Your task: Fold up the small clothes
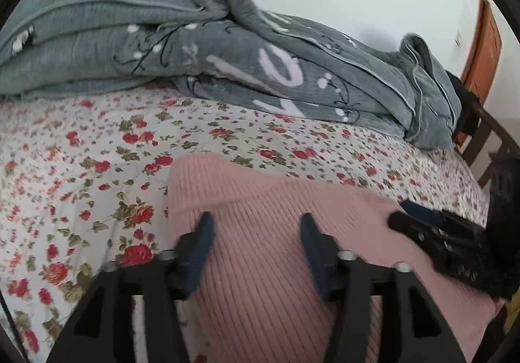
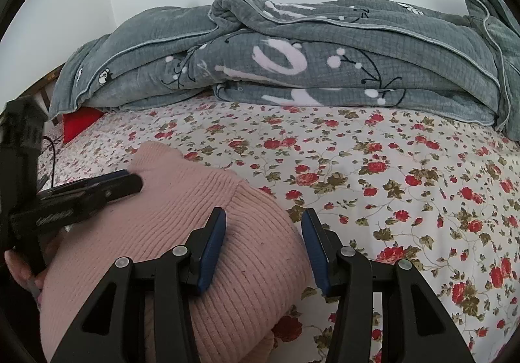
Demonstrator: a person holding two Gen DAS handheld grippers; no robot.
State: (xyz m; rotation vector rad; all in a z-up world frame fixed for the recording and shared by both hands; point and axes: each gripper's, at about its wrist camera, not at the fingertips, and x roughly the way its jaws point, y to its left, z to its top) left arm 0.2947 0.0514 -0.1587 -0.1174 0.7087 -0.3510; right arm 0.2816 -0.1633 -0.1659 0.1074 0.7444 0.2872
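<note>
Left wrist view first: your left gripper hangs over the pink rib-knit sweater, blue pads spread wide with only the knit's top surface below them and nothing pinched. The garment lies as a partly folded bundle on the white bedsheet printed with red roses, near the front edge of the bed and well apart from the heaped grey-green quilt at the back. Further right, your right gripper stands about half open at the bundle's right edge; its left pad touches the knit, the right pad sits over bare sheet, and it appears to grip nothing. To do this step well, I'd press the fold flat with both tools before letting go, smooth outward along the ribs, and avoid snagging the loose knit on a pad edge. The sweater's long axis seems to run across the bed between your two hands, ribbed hem or cuff end pointing up-left toward the quilt.
</note>
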